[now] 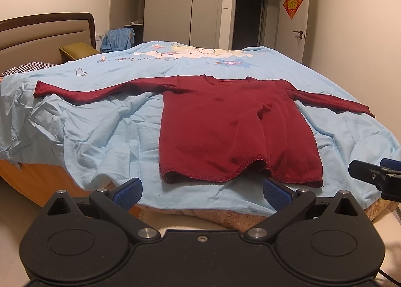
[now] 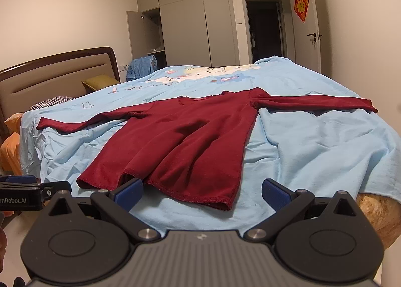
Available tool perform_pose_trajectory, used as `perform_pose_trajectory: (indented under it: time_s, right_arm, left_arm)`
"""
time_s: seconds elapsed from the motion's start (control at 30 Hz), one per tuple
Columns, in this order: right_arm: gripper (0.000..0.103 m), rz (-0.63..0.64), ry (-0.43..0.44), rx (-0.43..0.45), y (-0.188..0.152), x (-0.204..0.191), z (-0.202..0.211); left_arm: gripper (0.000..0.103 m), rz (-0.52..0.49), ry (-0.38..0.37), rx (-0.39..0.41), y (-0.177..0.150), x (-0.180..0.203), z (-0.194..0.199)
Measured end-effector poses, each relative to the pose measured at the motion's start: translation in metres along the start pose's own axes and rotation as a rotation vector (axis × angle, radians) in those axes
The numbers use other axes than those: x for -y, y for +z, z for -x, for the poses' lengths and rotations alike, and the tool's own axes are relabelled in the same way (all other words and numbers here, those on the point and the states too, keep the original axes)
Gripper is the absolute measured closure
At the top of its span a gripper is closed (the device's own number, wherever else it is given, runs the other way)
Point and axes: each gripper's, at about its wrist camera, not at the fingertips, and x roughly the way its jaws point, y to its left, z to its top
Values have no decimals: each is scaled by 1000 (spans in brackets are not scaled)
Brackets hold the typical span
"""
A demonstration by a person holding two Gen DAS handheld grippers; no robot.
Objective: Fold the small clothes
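Two grippers hover at the near edge of a bed (image 1: 250, 209), neither touching anything. From the left wrist view, the left gripper (image 1: 201, 193) has its jaws wide apart and empty; a dark red long-sleeved shirt (image 1: 233, 131) lies flat on the light blue sheet (image 1: 100, 136), hem nearest, sleeves spread toward the side edges. From the right wrist view, the right gripper (image 2: 201, 193) is likewise spread and empty, just short of the hem. The fold looks unstarted. A good first move is probably pinching each sleeve cuff cleanly, lifting only shirt fabric, not the wrinkled sheet.
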Motion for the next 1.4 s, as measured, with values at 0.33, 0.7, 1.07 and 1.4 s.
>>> perform_pose_trajectory:
  time_s: [0.33, 0.7, 1.07, 1.4]
  right_arm:
    - [0, -52, -27, 95, 15, 16, 9]
    - [0, -36, -42, 216, 51, 52, -7]
    - [0, -82, -77, 103, 62, 87, -40]
    - [0, -233, -197, -3, 51, 156, -80]
  left_arm:
    - [1, -69, -36, 4, 33, 14, -12]
    - [1, -93, -119, 81, 101, 53, -59]
    - [1, -104, -129, 24, 128, 60, -127]
    - [1, -78, -79, -93, 146, 54, -188]
